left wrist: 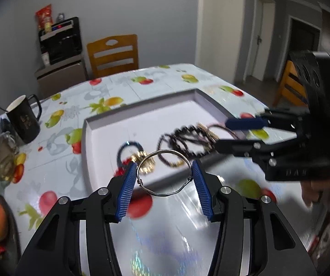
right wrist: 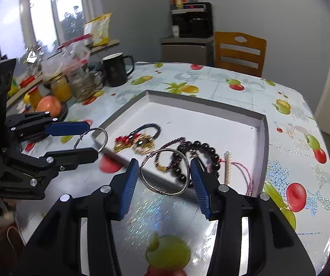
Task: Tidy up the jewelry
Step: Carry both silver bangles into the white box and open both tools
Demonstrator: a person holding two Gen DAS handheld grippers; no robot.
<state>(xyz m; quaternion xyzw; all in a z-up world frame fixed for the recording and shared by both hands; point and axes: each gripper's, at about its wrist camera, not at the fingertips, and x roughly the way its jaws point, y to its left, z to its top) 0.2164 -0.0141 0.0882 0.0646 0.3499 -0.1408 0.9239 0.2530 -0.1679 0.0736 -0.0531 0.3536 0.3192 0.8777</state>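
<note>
Left gripper [left wrist: 164,179] clamps a thin silver wire bangle [left wrist: 165,172] between ribbed blue pads; right gripper [right wrist: 165,177] clamps its own wire-wrapped bangle [right wrist: 165,171] above shallow grey tray [right wrist: 265,138].

Black mug [right wrist: 115,70], jars [right wrist: 61,87], wooden chair [right wrist: 239,53] beside fruit-print tablecloth [right wrist: 222,85].

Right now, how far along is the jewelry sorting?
Done: the beaded bracelets, gold-and-red piece and pink cord lie in the tray. In hand: the left gripper and right gripper each clamp a silver bangle. Left: placing both bangles.
</note>
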